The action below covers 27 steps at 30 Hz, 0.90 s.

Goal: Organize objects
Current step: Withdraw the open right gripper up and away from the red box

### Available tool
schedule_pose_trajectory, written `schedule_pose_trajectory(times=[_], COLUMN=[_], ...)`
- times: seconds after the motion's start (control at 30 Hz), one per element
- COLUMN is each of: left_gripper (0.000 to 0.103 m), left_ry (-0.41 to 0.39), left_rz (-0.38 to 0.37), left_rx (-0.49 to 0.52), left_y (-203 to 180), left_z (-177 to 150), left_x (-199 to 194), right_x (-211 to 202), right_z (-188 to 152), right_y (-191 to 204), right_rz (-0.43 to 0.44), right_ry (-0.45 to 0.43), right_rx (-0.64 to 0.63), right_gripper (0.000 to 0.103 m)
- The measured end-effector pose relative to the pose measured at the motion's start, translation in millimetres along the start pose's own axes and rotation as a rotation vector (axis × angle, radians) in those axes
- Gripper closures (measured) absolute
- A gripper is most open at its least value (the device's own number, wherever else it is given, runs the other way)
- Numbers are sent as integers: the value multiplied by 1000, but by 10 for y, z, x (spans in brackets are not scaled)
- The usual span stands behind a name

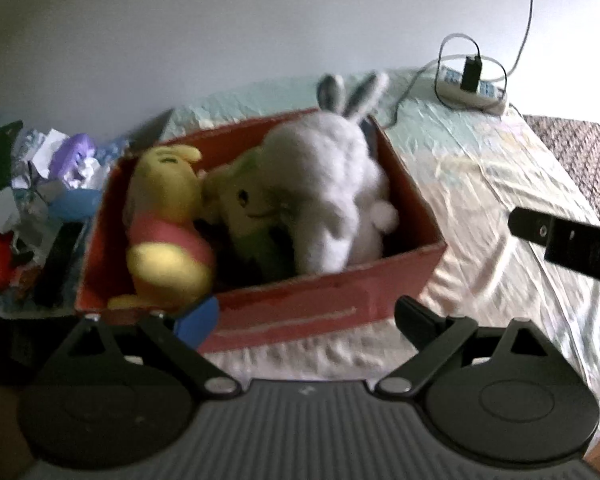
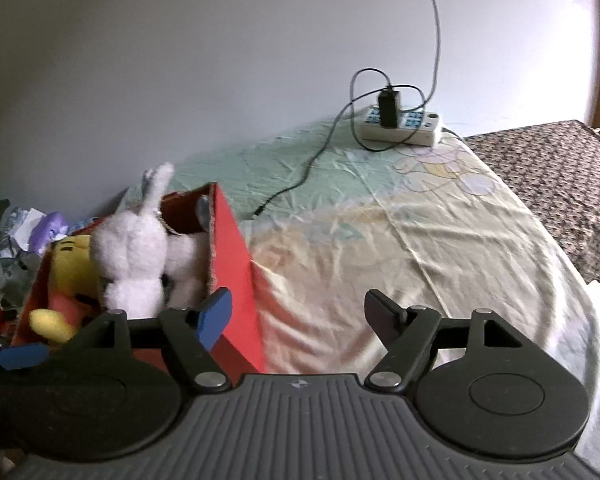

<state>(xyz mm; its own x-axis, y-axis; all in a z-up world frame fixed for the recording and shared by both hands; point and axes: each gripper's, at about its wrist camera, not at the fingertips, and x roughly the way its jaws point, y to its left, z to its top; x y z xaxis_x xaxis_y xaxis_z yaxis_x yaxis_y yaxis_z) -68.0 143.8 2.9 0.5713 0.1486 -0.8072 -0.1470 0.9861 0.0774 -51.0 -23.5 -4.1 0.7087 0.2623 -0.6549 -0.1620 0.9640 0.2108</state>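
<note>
A red box on a bed sheet holds a yellow bear plush, a green plush and a white rabbit plush; the left gripper and right gripper hover nearby, fingers spread, empty.

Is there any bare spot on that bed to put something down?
Yes: the sheet between the red box and the power strip lies bare, apart from one cable. Left of the box, a clutter pile crowds it.
</note>
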Motion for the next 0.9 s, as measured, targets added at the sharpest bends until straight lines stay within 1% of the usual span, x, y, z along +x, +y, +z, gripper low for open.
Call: schedule_pose_trajectory(times=[0.1, 0.3, 0.43, 0.63, 0.77, 0.9], left_gripper=[7, 7, 7, 7, 7, 7], left_ry=[35, 72, 84, 103, 107, 119], left_rz=[-2, -14, -20, -33, -35, -36], left_rx=[7, 26, 46, 77, 81, 69], left_y=[-83, -226, -329, -458, -477, -449], left_z=[-21, -40, -62, -75, -65, -45], left_x=[67, 142, 179, 240, 275, 320], right_x=[-1, 16, 56, 118, 140, 189], right_z=[-15, -46, -65, -59, -54, -61], right_y=[-48, -155, -205, -263, -266, -214], right_rz=[-36, -94, -125, -154, -172, -193], right_ry=[9, 38, 56, 79, 86, 110], right_rx=[0, -3, -3, -6, -15, -45], right_gripper=[24, 19, 17, 17, 15, 14])
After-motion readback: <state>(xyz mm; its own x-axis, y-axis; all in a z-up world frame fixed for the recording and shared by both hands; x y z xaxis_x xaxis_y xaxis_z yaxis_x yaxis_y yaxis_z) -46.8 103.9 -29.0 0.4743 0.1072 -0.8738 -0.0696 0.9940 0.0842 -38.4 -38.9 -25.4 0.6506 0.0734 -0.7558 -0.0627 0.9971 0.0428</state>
